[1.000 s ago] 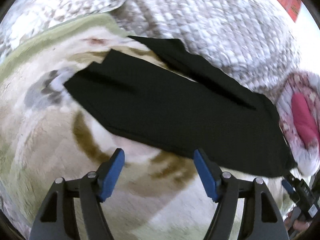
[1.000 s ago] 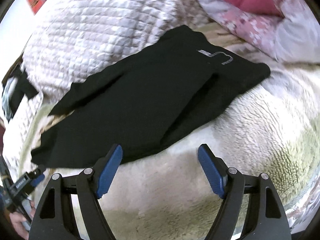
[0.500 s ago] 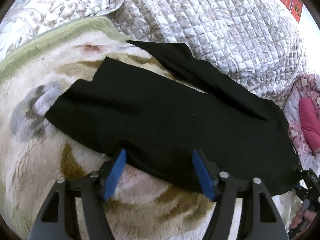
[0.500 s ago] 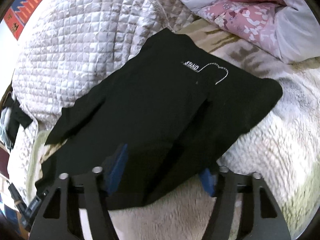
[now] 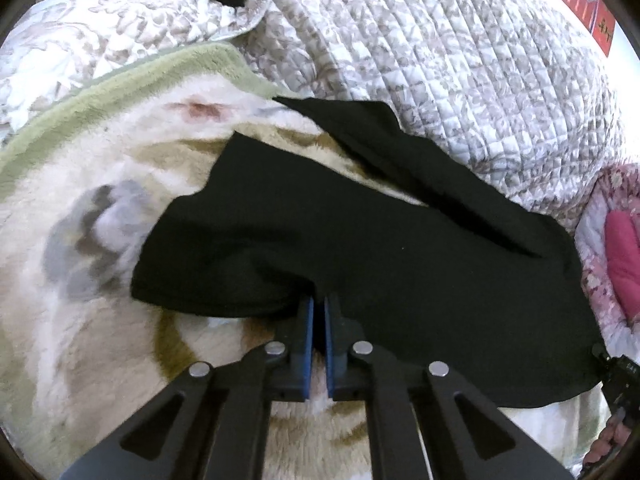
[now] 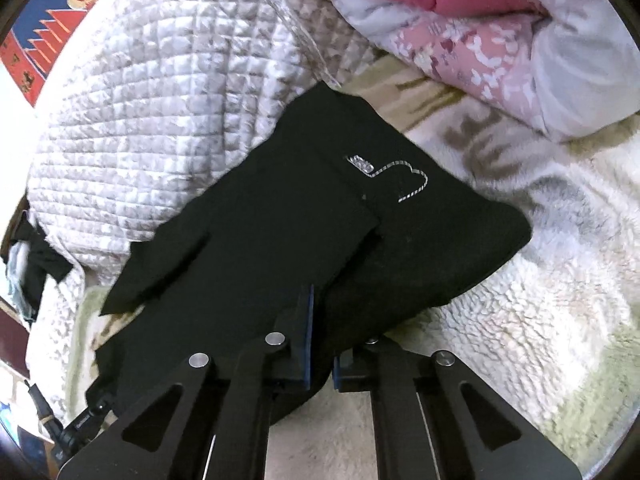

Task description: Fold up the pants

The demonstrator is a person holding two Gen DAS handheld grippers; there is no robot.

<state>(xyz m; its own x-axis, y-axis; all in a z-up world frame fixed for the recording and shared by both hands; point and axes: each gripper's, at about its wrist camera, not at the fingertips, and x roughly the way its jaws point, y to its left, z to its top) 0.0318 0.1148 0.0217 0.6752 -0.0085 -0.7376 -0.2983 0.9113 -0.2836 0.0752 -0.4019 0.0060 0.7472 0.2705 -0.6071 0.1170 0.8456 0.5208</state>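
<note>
Black pants (image 5: pixel 360 248) lie spread on a cream fleece blanket (image 5: pixel 80 340), one leg reaching up against a quilt. My left gripper (image 5: pixel 318 308) is shut on the near edge of the pants, near the leg end. In the right wrist view the pants (image 6: pixel 260 240) show a small silver logo (image 6: pixel 396 180) near the waist. My right gripper (image 6: pixel 320 304) is shut on the near edge of the pants at the waist end, and cloth bunches between its blue pads.
A quilted grey-white bedspread (image 5: pixel 440 60) rises behind the pants. A pink floral duvet with a red pillow (image 6: pixel 460 12) lies by the waist end. Dark clothes (image 6: pixel 36 264) hang off the quilt's far side. The blanket has a green border (image 5: pixel 120 84).
Both grippers moved forward onto the pants' near edge and shut on it; they were open a second ago. The cloth is now puckered at each grip.
</note>
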